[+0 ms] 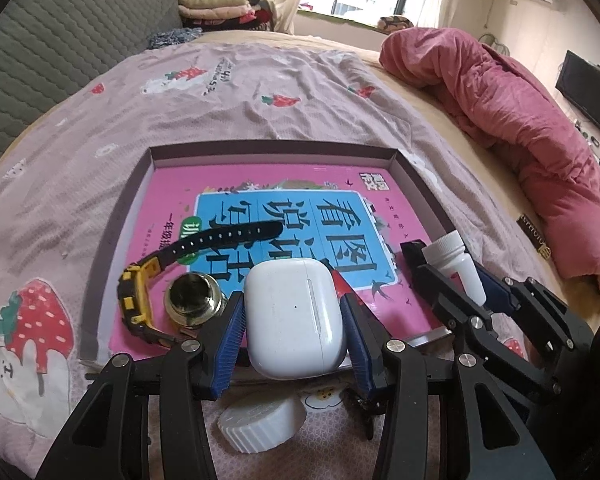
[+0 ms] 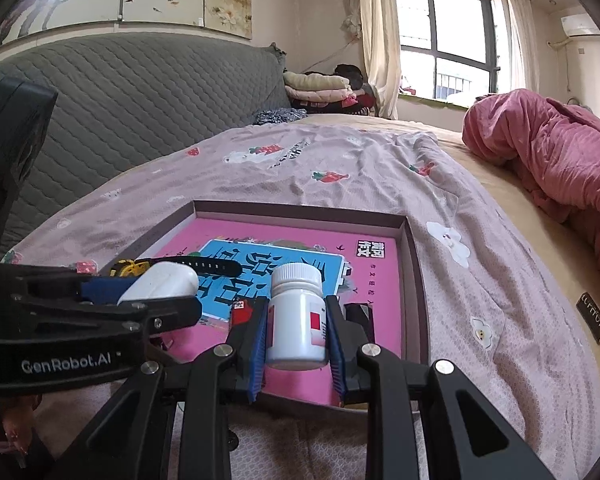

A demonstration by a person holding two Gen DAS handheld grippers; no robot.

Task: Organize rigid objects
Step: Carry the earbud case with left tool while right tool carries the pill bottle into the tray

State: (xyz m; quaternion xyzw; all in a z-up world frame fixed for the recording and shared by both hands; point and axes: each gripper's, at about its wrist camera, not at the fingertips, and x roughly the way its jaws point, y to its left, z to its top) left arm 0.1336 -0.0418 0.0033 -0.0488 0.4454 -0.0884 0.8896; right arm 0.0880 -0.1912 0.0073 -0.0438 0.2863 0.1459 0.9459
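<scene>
The left gripper (image 1: 292,320) squeezed the white earbud case (image 1: 296,316); the right gripper (image 2: 296,332) squeezed the upright pill bottle (image 2: 296,320). Both hung just above the tray (image 1: 276,148) (book-lined), side by side.

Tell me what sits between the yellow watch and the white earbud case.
A brass-coloured round container sits between the watch and the earbud case, seen in the left wrist view.

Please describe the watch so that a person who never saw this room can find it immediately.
On the bed lies a shallow box with a pink book inside. The watch lies at the book's near left corner, beside a brass cap. Only it has a yellow case and a perforated black strap.
</scene>
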